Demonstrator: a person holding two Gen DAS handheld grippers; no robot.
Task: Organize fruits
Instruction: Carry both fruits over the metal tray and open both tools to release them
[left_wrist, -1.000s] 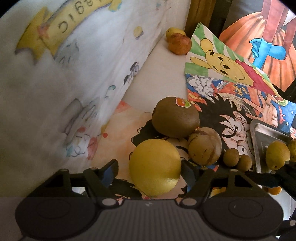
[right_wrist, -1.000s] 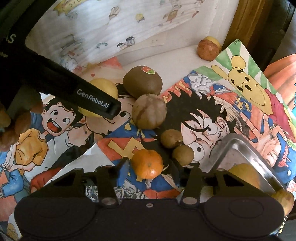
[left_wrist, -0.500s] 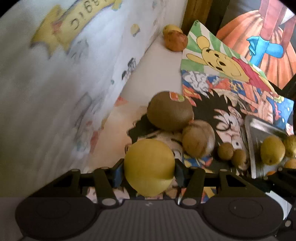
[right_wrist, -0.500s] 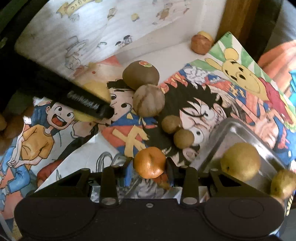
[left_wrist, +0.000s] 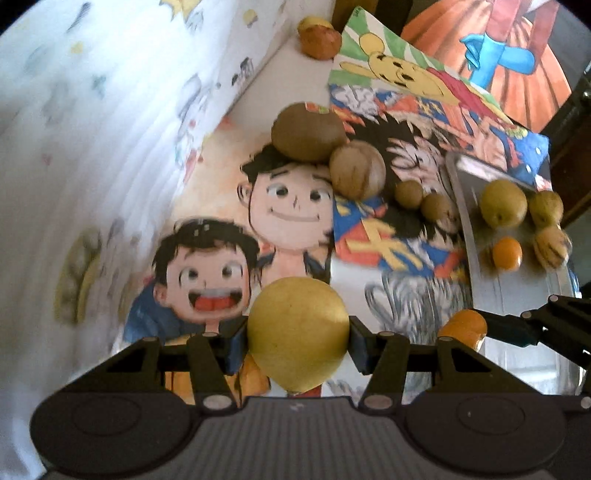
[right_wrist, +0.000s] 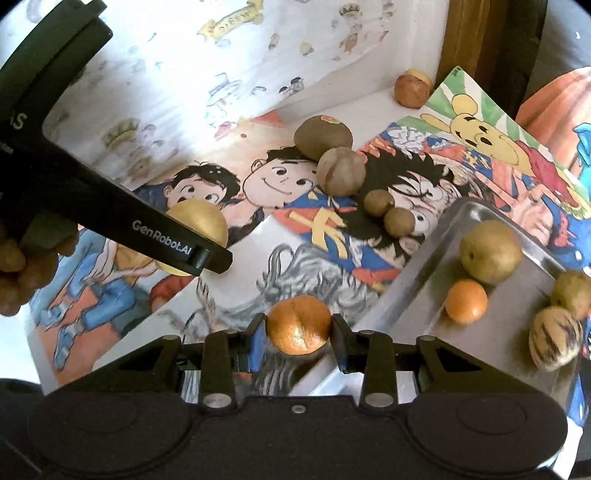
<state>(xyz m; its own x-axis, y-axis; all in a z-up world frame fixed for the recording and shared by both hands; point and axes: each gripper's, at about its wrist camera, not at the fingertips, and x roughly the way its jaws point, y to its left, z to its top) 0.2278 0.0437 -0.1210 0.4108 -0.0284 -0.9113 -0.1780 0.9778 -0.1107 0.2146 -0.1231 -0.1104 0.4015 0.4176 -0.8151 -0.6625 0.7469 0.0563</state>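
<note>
My left gripper (left_wrist: 298, 338) is shut on a large yellow fruit (left_wrist: 297, 334) and holds it above the cartoon-printed surface; the fruit also shows in the right wrist view (right_wrist: 199, 225). My right gripper (right_wrist: 298, 326) is shut on an orange tangerine (right_wrist: 298, 324), lifted beside the metal tray (right_wrist: 406, 295). The tray holds a green-yellow fruit (right_wrist: 490, 250), a small orange (right_wrist: 466, 301) and two pale fruits (right_wrist: 554, 338). A brown fruit with a sticker (right_wrist: 322, 134), a tan round fruit (right_wrist: 340, 170) and two small brown fruits (right_wrist: 388, 212) lie on the posters.
A reddish fruit (right_wrist: 412, 88) and a yellow one behind it sit in the far corner by a wooden post (right_wrist: 469, 40). A white patterned cloth wall (left_wrist: 92, 129) rises on the left. A person's fingers (right_wrist: 14, 266) grip the left tool.
Both grippers have lifted and drawn back with their fruits. The left closed on the yellow fruit and raised it off the poster. The tray has come into fuller view.
</note>
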